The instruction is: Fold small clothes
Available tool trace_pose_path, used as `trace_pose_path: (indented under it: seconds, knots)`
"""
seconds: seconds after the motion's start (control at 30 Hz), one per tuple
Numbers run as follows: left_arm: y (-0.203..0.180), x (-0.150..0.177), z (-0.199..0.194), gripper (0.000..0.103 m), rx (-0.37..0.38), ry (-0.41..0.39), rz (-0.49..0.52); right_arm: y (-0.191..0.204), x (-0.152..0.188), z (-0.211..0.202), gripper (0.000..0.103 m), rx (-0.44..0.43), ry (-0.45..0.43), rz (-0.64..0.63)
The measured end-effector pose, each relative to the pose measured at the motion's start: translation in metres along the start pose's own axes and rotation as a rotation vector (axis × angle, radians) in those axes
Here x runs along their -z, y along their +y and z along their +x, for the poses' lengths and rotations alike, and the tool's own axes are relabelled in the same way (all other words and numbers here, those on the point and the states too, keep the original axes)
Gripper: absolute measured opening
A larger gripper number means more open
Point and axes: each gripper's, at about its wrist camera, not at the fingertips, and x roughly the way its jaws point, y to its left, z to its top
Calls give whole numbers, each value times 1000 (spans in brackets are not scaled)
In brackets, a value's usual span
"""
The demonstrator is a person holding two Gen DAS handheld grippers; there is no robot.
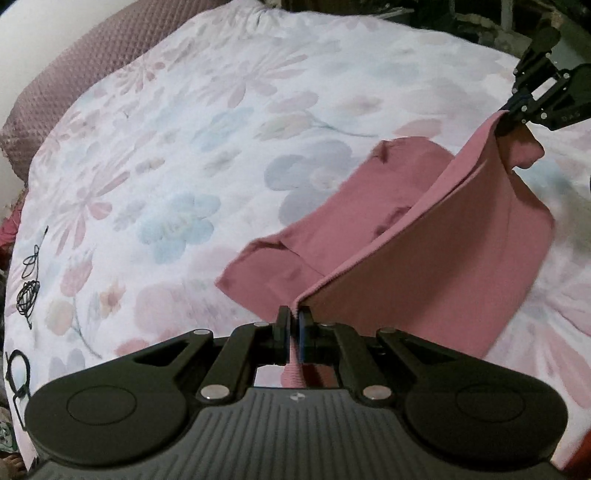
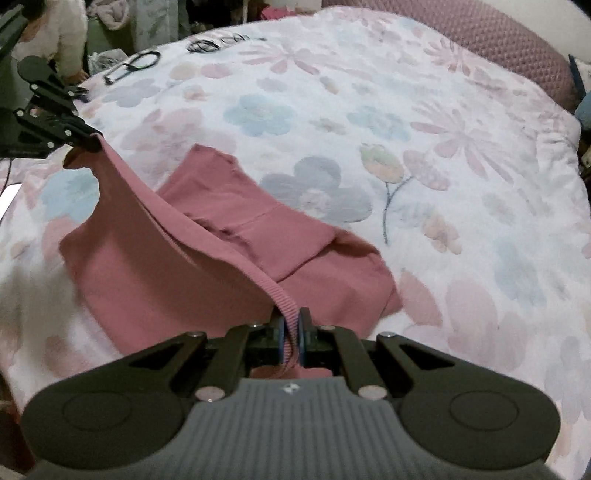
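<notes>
A small pink garment (image 1: 424, 266) lies partly on a floral bedspread (image 1: 184, 166). Its ribbed hem is lifted and stretched between both grippers. My left gripper (image 1: 294, 325) is shut on one end of the hem. My right gripper (image 2: 291, 332) is shut on the other end. Each gripper shows in the other's view: the right one (image 1: 517, 110) at the upper right, the left one (image 2: 92, 142) at the upper left. The rest of the garment (image 2: 236, 221), with its sleeves, rests flat on the bed beyond the raised edge.
A mauve quilted headboard cushion (image 1: 74, 74) borders the bed's far side, also in the right wrist view (image 2: 498, 33). Black hair ties and cords (image 1: 27, 295) lie near the bedspread's edge. Clutter and a person in white (image 2: 55, 37) are beyond the bed.
</notes>
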Motion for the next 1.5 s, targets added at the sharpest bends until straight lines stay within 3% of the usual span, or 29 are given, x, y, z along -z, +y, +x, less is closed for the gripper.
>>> trace_pose_path:
  seconds: [0.2,0.4,0.47,0.57,0.67,0.8,0.93,1.13,1.23,1.27,1.3,1.5]
  knots:
    - [39,-26,63,1,-29,74,-53,-37,-32,65,1,-10,51,54]
    - [63,-26,108,2,10,110,-163,-64,-41,126,2,-36,101,126]
    - [71,-18,114,9,53,97,-238,-70,-38,141,12,2,117,136]
    - [84,-2,116,25,103,41,-381,-86,-26,144,14,62,103,215]
    - [90,14,117,33,122,1,-484,-104,-11,128,21,87,40,330]
    - [95,29,127,34,168,-19,-609,-114,7,112,32,4,-21,468]
    - [92,39,133,33,173,-55,-681,-112,16,117,35,2,-29,542]
    - [87,41,140,33,158,-75,-695,-114,34,134,32,-40,-41,696]
    - [79,36,138,14,133,-82,-654,-111,38,135,3,-49,-57,729]
    - [75,35,136,4,115,-84,-634,-109,37,133,2,-46,-68,725]
    - [72,32,133,2,96,-87,-610,-107,36,129,2,-37,-80,713]
    - [70,31,98,1,44,-175,-615,-92,26,95,0,26,-155,601]
